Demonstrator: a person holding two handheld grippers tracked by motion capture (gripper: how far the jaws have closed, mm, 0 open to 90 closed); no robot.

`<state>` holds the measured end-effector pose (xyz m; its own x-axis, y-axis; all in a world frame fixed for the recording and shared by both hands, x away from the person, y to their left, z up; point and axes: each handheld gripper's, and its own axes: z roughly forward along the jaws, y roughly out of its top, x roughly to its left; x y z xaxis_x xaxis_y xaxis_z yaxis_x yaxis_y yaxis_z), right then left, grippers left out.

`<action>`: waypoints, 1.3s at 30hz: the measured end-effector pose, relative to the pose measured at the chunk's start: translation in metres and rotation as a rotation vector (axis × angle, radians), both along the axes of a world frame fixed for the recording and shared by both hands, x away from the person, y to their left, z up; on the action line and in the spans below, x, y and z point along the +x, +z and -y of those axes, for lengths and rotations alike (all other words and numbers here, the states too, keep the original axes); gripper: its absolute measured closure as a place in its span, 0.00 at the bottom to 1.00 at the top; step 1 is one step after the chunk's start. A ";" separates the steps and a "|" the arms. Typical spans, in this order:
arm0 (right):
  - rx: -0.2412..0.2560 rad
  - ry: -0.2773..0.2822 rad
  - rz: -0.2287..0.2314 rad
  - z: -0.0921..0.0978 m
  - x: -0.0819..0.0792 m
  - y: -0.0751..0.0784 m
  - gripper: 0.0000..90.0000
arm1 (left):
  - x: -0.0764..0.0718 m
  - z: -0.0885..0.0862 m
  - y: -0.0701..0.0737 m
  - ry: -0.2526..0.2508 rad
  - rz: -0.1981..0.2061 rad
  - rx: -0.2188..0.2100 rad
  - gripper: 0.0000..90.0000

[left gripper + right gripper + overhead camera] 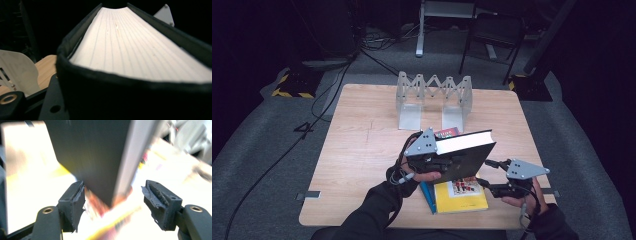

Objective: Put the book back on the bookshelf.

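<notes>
1. The left gripper (439,162) sits left of centre in the high view, held in the person's left hand (424,175). Its jaws are clamped on the near end of a thick black book (467,155), which is lifted off the table and tilted, with its white page edge facing up.
2. In the left gripper view the black book (130,75) fills the space between the jaws: its dark cover wraps across just ahead of them and the cream page block runs away from them into the dark. To the left of the jaws lie a strip of the wooden table (46,68) and a pale metal plate of the bookend rack (17,70).
3. Beyond the held book, farther from both jaws, the folding metal bookend rack (434,97) stands upright near the far edge of the table (357,150).
4. Under the raised book, a yellow book (462,192) lies flat on the table, with a blue one (428,194) just beside it on its left.
5. The right gripper (492,182) is low on the right in the high view, close to the book's lower right corner. Its jaws stand wide apart and grip nothing.
6. In the right gripper view the black book (100,160) hangs between the open jaws and a little beyond them, touching neither pad as far as the blur allows; bright yellow cover shows below its corner.
</notes>
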<state>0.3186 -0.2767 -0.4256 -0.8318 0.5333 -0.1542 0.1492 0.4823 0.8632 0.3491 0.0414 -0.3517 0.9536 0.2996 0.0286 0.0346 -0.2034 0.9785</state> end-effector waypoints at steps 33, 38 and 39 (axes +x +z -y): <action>-0.114 -0.168 -0.212 0.052 0.009 -0.038 0.34 | 0.003 -0.047 0.030 0.357 0.060 -0.014 0.58; -0.141 -0.153 -0.218 0.050 0.005 -0.043 0.34 | 0.010 -0.064 0.034 0.428 0.075 -0.031 0.58; -0.146 -0.156 -0.222 0.050 0.004 -0.044 0.34 | 0.012 -0.067 0.035 0.444 0.076 -0.030 0.58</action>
